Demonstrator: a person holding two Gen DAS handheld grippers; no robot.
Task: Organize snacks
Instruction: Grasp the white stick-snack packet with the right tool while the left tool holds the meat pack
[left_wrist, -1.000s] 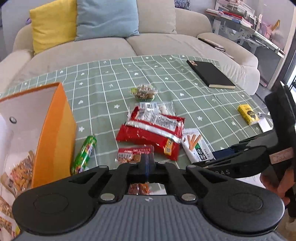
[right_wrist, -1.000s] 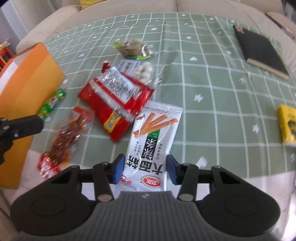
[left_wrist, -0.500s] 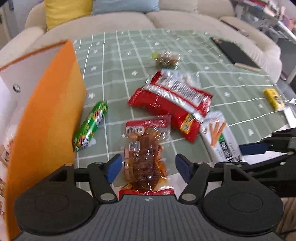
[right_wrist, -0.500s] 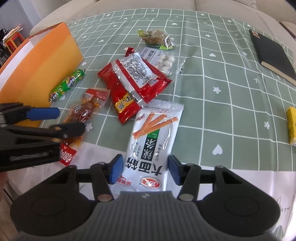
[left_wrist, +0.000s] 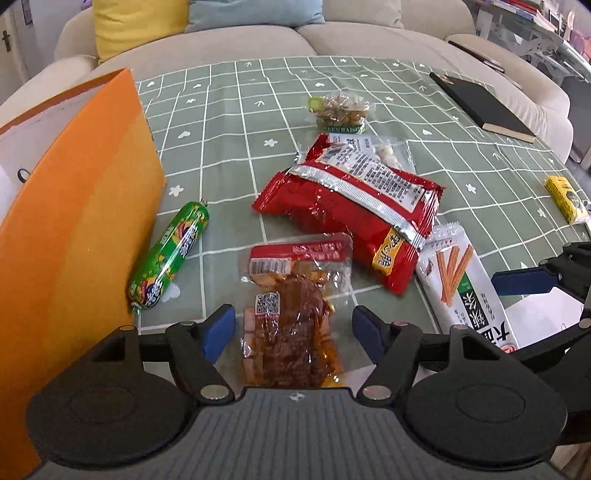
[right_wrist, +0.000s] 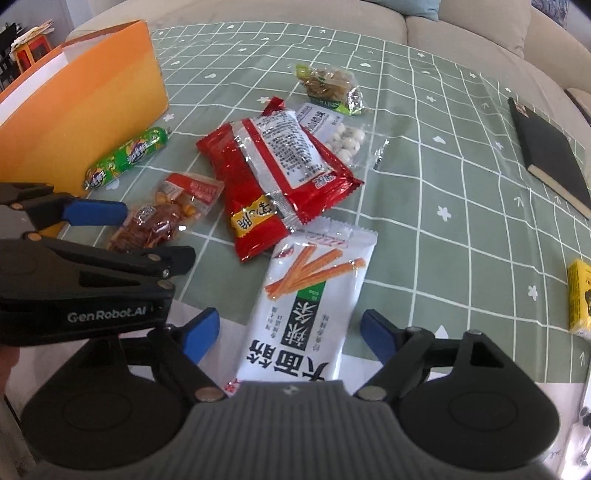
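Orange box (left_wrist: 81, 206) stands upright (contents hidden) beside green sausage (left_wrist: 168, 258).

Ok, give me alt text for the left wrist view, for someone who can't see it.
The open left gripper straddles a clear pack of brown spicy snack on a green checked tablecloth. An orange box stands left, beside a green sausage; a red packet lies beyond.

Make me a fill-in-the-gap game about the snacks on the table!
1. The green sausage lies beside the ___ box.
2. The left hand-held gripper is open around the clear packet of ___ snack.
3. The white packet between the right hand-held gripper's fingers shows orange ___.

Missing words: orange; brown; sticks
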